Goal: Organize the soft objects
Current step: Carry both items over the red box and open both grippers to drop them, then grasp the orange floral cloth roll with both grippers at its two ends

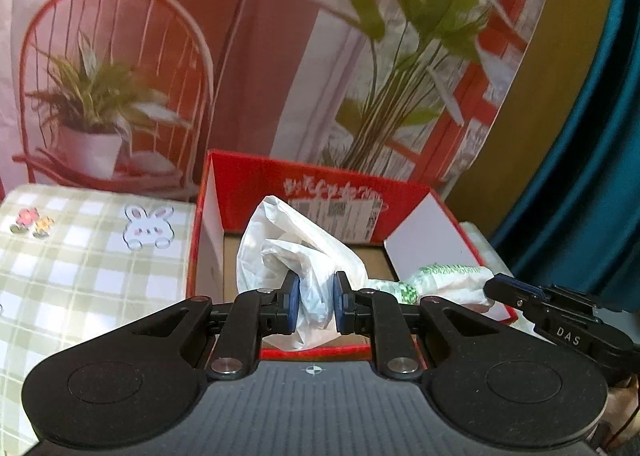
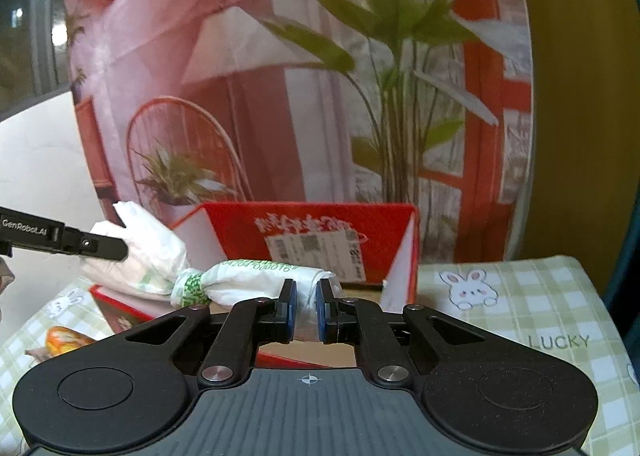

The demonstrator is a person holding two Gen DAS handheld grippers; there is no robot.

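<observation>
**Bag stretched between both tools over the box**

I have both tools clamped on one crumpled white plastic bag with green print [image 2: 256, 276]. My left tool [image 1: 314, 304] pinches the plain bunched end, and my right tool [image 2: 306, 310] pinches the printed end. The bag's long axis runs left to right between them, above the near edge of the open red cardboard box [image 1: 320, 188] standing on the green-checked worktop cloth [image 1: 80, 256]. The box cavity lies just beyond and below, so I judge lowering forward comes next.
</observation>
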